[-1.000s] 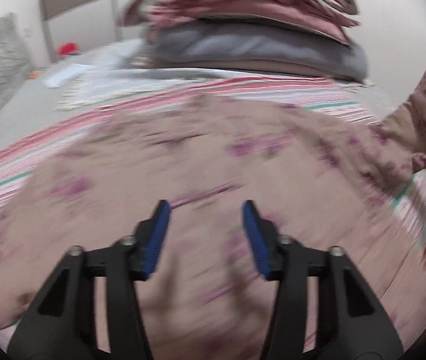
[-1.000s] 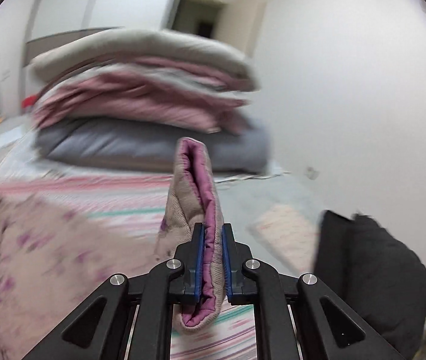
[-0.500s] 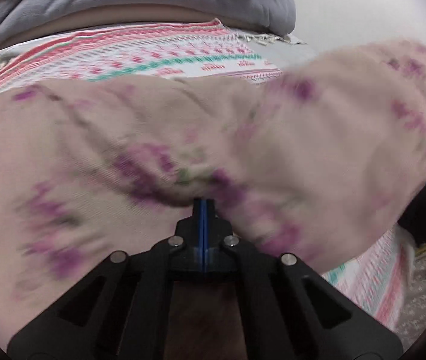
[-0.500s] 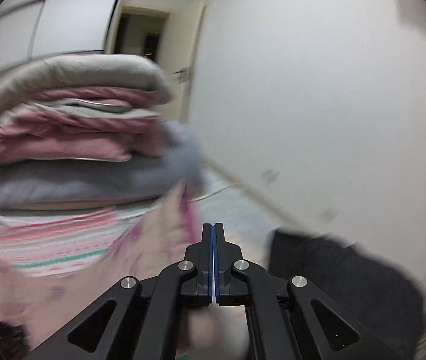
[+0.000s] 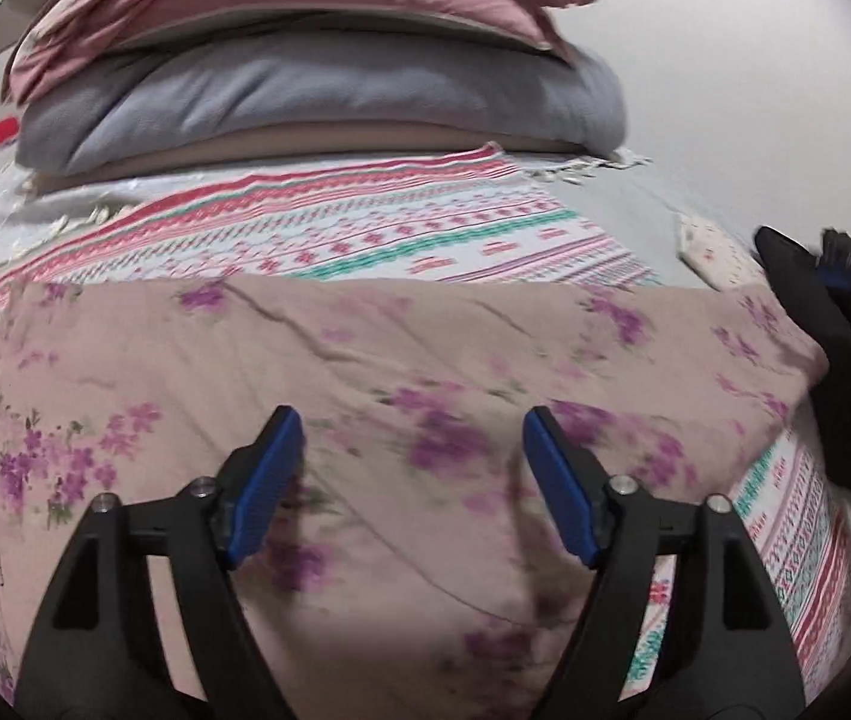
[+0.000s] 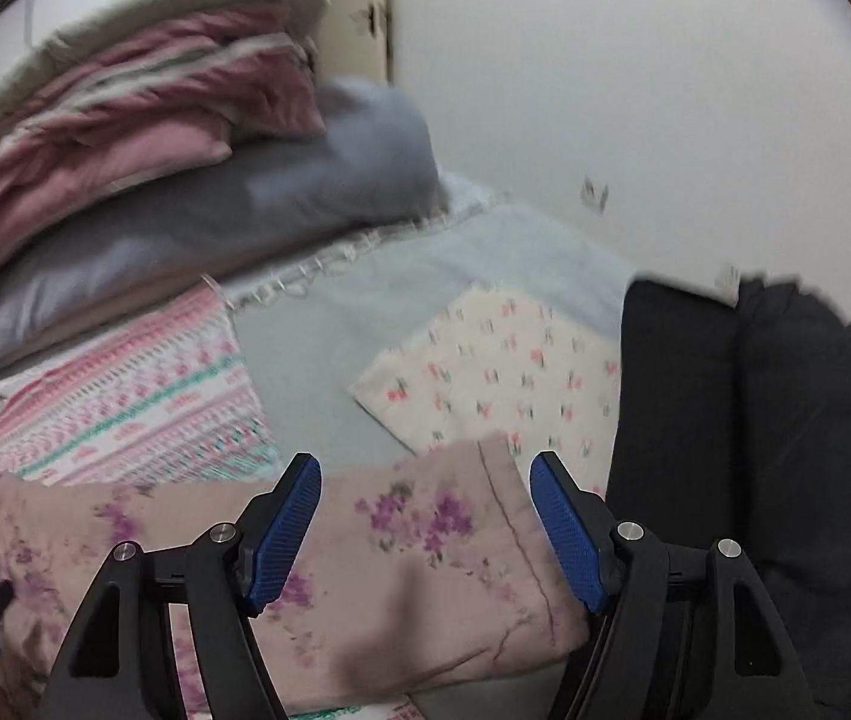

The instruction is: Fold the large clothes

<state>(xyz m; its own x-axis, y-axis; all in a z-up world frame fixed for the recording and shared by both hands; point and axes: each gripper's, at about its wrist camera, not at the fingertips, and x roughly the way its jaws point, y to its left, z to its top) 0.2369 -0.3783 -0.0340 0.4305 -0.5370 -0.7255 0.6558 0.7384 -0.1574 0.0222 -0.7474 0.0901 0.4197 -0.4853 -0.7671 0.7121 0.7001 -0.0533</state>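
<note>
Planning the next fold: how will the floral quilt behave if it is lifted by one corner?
The floral quilt will probably sag and drape, since it lies creased and soft. Its padded, folded edge suggests some bulk, so one corner may drag the rest.

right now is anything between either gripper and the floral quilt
Nothing visible. The left gripper and right gripper hang directly over the floral quilt, their jaws opening with no fabric pinched between them.

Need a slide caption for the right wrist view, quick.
Right gripper opening above the floral quilt, nothing pinched; stacked bedding behind.
</note>
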